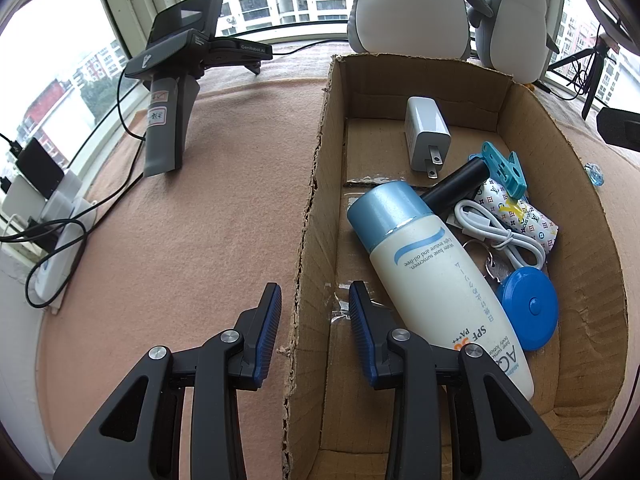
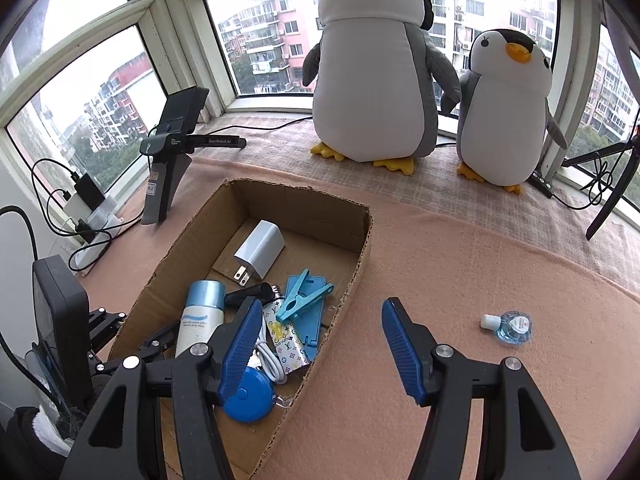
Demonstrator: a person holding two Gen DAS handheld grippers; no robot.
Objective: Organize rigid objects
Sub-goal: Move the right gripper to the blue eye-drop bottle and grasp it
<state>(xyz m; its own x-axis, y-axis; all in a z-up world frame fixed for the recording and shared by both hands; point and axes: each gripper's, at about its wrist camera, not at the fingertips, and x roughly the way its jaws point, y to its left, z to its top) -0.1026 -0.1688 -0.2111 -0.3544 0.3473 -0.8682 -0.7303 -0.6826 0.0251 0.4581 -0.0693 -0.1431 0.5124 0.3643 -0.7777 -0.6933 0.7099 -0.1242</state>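
A cardboard box (image 1: 580, 240) lies on the pink mat. In it are a sunscreen bottle (image 1: 432, 280), a white charger (image 1: 426, 132), a blue tape measure (image 1: 528, 308), a blue clip (image 1: 504, 168), a black tube (image 1: 456, 184), a white cable (image 1: 492, 228) and a patterned pouch (image 1: 528, 220). My left gripper (image 1: 315, 286) straddles the box's left wall, jaws narrowly apart and not pressing it. My right gripper (image 2: 322, 304) is open and empty, hanging over the box's right wall (image 2: 356, 280). A small blue bottle (image 2: 514, 327) lies on the mat to its right.
Two plush penguins (image 2: 372, 80) (image 2: 508, 112) stand at the window behind the box. A spare gripper on a stand (image 2: 168, 168) is at the back left. A power strip and cables (image 2: 86, 216) run along the left edge. A dark tripod leg (image 2: 612, 196) reaches in at the right.
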